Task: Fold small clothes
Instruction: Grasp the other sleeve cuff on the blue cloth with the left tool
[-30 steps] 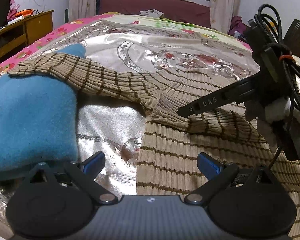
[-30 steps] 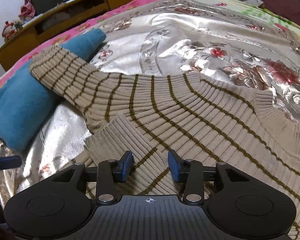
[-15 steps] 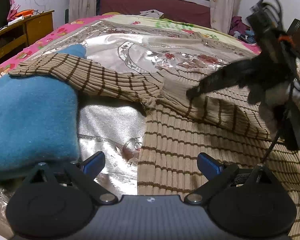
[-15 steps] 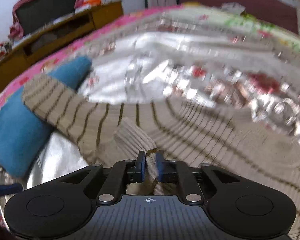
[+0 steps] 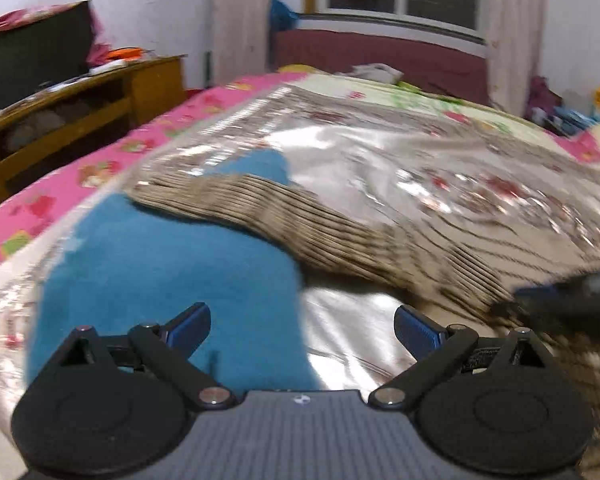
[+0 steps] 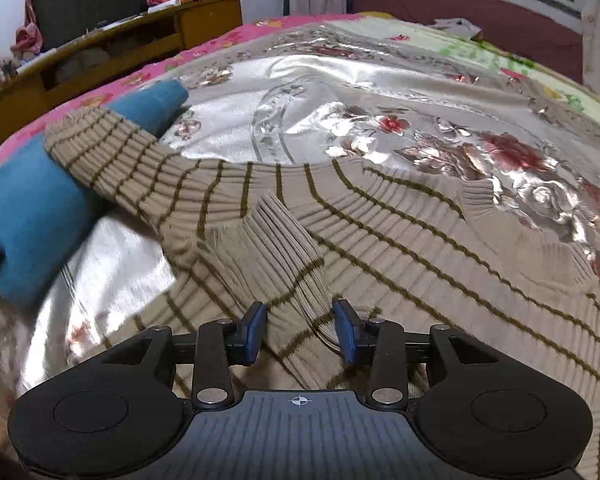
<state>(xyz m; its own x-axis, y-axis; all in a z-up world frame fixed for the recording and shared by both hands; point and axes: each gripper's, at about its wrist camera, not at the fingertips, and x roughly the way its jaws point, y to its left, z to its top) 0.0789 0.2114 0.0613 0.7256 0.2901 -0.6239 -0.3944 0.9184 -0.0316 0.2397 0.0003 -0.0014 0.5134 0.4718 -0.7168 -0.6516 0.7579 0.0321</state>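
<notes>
While the right tool (image 6: 300, 330) spreads, letting go the folded sleeve cuff (image 6: 276, 248) between its pads, the other sleeve (image 5: 260, 208) stretches leftward, nearer the wide-open, empty left tool (image 5: 302, 328).

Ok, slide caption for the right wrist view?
Right gripper opening around a fold of the striped sweater on the bed.

You see the bed (image 6: 228, 44) | silver floral cover (image 6: 340, 92) spread on it | beige striped sweater (image 6: 420, 240) lies flat on cover | blue garment (image 6: 32, 208) beside, under one sleeve
</notes>
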